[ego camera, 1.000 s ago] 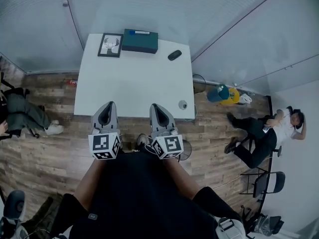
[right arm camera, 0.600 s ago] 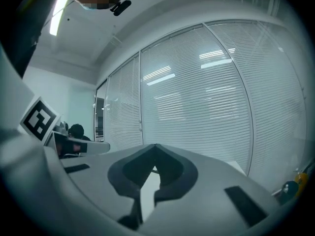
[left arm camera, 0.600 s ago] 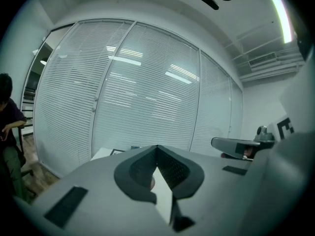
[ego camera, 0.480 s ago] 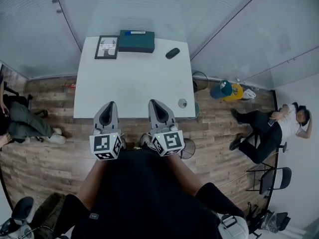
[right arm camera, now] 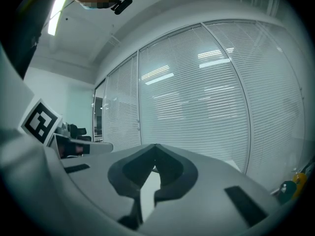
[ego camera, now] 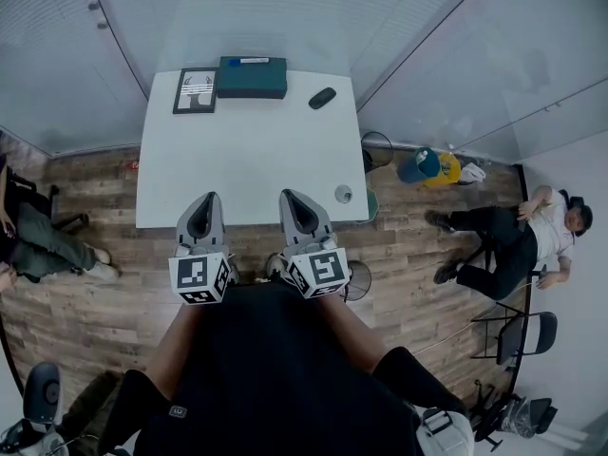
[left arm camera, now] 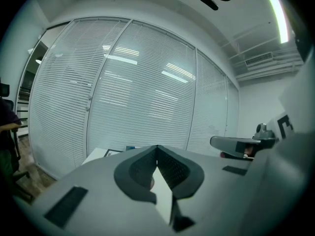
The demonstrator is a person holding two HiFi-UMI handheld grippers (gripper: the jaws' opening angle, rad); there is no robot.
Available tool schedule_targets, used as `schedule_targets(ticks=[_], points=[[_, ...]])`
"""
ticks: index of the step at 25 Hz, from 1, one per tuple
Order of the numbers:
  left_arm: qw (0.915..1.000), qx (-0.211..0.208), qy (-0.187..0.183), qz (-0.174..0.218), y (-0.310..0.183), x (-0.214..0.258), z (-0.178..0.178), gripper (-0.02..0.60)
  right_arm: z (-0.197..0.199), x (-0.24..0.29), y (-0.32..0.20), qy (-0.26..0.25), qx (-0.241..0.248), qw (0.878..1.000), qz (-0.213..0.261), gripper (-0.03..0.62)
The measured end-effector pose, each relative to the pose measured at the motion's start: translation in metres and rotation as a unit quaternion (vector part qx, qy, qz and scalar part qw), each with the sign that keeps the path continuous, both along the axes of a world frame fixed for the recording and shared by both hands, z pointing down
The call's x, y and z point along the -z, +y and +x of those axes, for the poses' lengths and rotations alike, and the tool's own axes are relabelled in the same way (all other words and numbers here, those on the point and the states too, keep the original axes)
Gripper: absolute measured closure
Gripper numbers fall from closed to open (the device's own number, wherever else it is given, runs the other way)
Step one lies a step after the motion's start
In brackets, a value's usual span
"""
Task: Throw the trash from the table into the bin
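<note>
Rectangular teal box [ego camera: 252,77] appears further left on table [ego camera: 247,160].

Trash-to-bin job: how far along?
Done: nothing visibly. In hand: nothing; left gripper and right gripper are both shut, empty, by the near edge of the white table. Left: the small round grey item on its right edge must be picked up and binned.

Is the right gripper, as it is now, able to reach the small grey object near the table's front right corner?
Probably yes. The small grey object lies alone near the front edge of the table, close to the right gripper, with nothing between them. Its jaws are shut, so they must open first.
</note>
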State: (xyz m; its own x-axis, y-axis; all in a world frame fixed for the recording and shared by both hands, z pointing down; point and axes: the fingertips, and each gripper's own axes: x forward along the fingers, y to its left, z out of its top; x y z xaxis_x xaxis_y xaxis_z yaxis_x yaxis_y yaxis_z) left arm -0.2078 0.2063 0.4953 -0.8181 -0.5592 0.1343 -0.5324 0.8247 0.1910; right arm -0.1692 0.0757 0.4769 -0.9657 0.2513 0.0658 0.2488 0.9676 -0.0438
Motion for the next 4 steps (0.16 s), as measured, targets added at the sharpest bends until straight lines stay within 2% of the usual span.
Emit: schedule_targets(ticks=[4], points=[[1.0000, -0.004, -0.002, -0.001, -0.0038, -0.0002, -0.0001, 0.575, -0.0006, -0.0036, -0.0009, 0.005, 0.004, 1.000, 0.008, 0.588]])
